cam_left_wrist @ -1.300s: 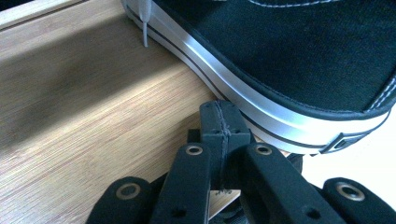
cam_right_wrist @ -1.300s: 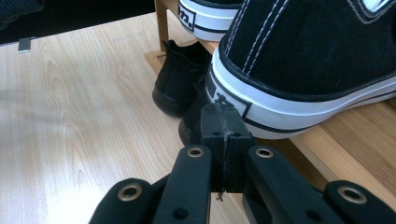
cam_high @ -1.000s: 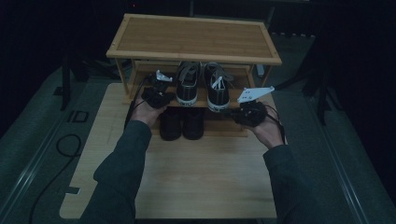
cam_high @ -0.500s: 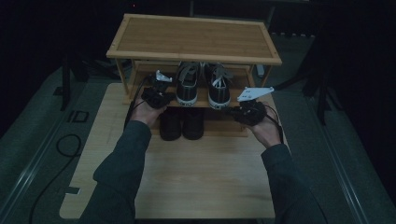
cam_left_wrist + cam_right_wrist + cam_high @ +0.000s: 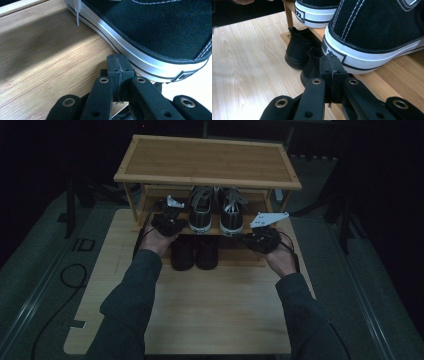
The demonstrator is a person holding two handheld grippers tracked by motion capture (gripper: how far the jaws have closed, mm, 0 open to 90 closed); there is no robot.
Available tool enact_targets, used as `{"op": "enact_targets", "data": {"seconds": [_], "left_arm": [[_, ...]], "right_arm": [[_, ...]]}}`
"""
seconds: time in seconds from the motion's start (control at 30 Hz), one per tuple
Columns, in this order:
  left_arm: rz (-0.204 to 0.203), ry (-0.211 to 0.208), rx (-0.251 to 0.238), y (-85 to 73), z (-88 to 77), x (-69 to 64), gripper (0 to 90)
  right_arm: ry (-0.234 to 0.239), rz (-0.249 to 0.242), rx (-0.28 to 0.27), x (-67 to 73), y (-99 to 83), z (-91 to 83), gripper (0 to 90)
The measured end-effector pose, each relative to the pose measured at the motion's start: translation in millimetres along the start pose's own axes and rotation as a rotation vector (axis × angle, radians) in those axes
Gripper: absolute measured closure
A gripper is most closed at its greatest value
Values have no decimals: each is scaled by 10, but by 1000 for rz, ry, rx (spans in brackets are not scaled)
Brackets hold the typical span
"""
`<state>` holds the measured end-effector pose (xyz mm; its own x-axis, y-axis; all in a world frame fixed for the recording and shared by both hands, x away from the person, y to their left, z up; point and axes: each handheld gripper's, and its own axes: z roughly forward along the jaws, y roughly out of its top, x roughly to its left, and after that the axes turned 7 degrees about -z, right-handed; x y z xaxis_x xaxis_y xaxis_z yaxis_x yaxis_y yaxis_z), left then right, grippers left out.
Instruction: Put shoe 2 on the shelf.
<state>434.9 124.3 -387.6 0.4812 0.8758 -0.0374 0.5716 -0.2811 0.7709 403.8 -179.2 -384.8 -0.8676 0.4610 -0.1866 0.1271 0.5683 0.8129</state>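
A pair of black sneakers with white soles, the left sneaker (image 5: 201, 212) and the right sneaker (image 5: 231, 215), stands on the middle shelf of a bamboo shoe rack (image 5: 207, 160), heels toward me. My left gripper (image 5: 181, 222) is shut and empty, its tip (image 5: 117, 62) close to the white sole of the left sneaker (image 5: 160, 32). My right gripper (image 5: 246, 238) is also shut and empty, its tip (image 5: 331, 63) just short of the heel of the right sneaker (image 5: 377, 27). Whether either tip touches a sole I cannot tell.
Two black shoes (image 5: 182, 252) (image 5: 206, 251) stand on the lowest level under the sneakers, seen also as black shoes (image 5: 298, 50) in the right gripper view. The rack rests on a pale wooden board (image 5: 215, 305). A cable (image 5: 70, 275) lies on the grey floor at left.
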Motion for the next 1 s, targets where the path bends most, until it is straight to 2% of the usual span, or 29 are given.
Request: {"op": "enact_targets", "data": {"seconds": [0.27, 0.6, 0.7, 1.0], "left_arm": [[1, -4, 1, 2, 1, 7, 900], [4, -5, 1, 1, 1, 6, 900], [3, -6, -1, 0, 2, 7, 900], [2, 0, 0, 1, 2, -3, 900]], "right_arm": [[4, -8, 11, 3, 8, 25, 900], [-8, -1, -10, 53, 34, 81, 900], [10, -12, -2, 60, 67, 135, 900], [-2, -29, 8, 89, 61, 176, 900]]}}
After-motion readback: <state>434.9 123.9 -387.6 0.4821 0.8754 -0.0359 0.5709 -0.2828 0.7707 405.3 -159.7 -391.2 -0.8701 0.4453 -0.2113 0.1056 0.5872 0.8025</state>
